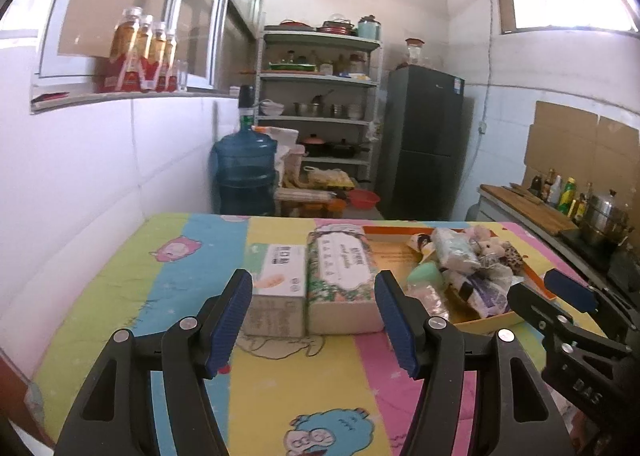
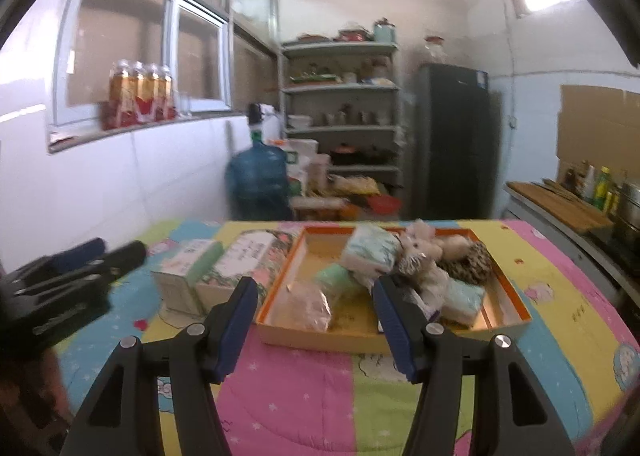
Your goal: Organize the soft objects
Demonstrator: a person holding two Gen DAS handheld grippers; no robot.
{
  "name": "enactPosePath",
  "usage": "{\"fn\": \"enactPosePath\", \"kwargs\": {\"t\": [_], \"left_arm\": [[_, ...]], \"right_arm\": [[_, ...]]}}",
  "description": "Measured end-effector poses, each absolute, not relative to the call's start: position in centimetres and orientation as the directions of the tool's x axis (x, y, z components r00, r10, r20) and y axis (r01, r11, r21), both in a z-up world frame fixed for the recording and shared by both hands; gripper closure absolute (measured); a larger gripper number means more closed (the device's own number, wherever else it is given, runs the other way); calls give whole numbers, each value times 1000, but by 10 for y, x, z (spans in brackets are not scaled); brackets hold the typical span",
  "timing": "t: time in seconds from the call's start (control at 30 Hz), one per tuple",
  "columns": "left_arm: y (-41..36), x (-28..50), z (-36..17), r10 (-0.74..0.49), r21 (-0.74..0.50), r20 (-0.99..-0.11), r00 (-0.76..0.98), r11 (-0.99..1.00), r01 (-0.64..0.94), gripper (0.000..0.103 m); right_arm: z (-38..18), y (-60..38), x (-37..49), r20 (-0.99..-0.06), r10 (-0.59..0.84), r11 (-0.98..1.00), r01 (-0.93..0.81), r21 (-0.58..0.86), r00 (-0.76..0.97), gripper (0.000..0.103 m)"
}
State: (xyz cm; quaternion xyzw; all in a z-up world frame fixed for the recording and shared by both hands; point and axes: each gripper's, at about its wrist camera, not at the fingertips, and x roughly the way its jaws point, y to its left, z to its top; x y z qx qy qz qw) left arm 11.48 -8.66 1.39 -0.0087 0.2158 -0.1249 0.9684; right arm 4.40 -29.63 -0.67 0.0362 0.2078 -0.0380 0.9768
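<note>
Hovering with both my left gripper (image 1: pixel 314 322) and right gripper (image 2: pixel 314 326) released and empty, I should take the soft packs in the orange tray (image 2: pixel 506 292) at twelve o'clock singly, pinching each mid-body.

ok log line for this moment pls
left gripper: open, empty, facing two tissue boxes | right gripper: open, empty, facing orange tray | soft items: piled in tray

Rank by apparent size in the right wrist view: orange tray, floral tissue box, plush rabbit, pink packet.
1. orange tray, clearly largest.
2. floral tissue box.
3. plush rabbit and pink packet look alike; the packet lies nearer the camera, so unranked.
</note>
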Motion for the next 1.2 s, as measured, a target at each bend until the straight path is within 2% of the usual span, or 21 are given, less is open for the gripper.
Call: {"fn": "enactPosePath", "kwargs": {"t": [0.4, 1.2], "left_arm": [[-73, 112, 7, -230, -69, -417, 879, 973, 222, 38], [-82, 113, 2, -239, -56, -436, 868, 969, 239, 37]], "right_arm": [[-9, -287, 57, -467, -213, 972, 235, -12, 858, 43], [-14, -291, 63, -486, -211, 971, 241, -2, 848, 43]]}}
